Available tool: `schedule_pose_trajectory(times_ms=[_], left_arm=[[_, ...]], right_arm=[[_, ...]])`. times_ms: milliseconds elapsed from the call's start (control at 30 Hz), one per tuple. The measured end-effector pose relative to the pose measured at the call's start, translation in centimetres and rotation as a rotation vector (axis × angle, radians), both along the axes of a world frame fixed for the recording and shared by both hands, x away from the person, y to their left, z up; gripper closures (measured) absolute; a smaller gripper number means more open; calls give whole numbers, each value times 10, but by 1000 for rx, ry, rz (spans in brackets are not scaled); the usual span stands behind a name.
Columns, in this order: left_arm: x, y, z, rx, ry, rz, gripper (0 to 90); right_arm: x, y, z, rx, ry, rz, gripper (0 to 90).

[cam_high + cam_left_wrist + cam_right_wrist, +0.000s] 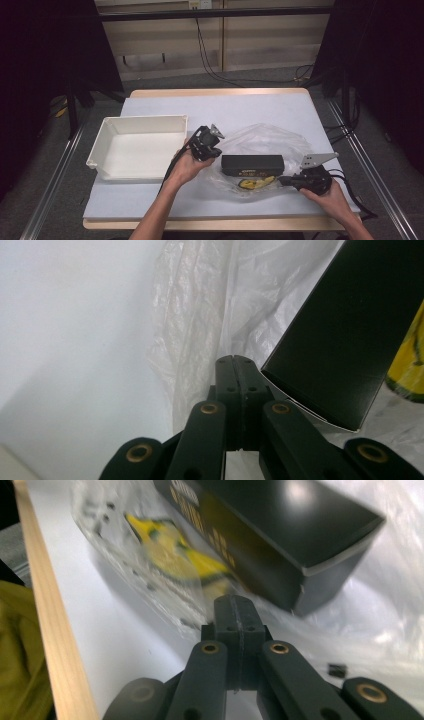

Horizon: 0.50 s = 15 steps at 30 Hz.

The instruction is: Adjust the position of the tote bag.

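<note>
A clear plastic bag (pixel 270 137) lies crumpled on the table, and a long black box (pixel 252 164) and a yellow packet (pixel 256 183) rest in it. My left gripper (pixel 218 153) is at the box's left end, jaws pressed together. In the left gripper view its tips (pixel 239 360) sit at the bag's (pixel 200 315) edge beside the box (pixel 345 335). My right gripper (pixel 281 180) is shut at the bag's near right edge. Its tips (pixel 235 600) point at the yellow packet (pixel 175 550) and the box's (pixel 280 535) corner. I cannot tell whether either gripper pinches the film.
An empty white tray (pixel 107 131) stands left of the bag. The wooden front edge (pixel 55 630) of the table runs close to my right gripper. A small black bit (pixel 338 669) lies on the white surface. Cables hang behind the table.
</note>
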<state>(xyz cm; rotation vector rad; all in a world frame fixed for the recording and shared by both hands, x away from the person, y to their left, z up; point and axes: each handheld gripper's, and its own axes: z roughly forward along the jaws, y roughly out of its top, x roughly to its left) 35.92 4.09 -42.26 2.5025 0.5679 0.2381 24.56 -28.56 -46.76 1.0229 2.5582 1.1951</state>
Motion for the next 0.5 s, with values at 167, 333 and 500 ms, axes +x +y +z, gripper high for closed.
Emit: schedule_pose_trajectory(times_ms=[167,333,500], left_arm=[[4,-3,1,15,-2,28,900],[4,4,1,3,5,39,900],[3,15,-3,-7,22,47,900]], right_arm=[[-4,-4,-8,-17,14,-10,900],[-6,-7,-13,-27,22,-19,900],[-10,-7,-12,-46,13,-23,900]])
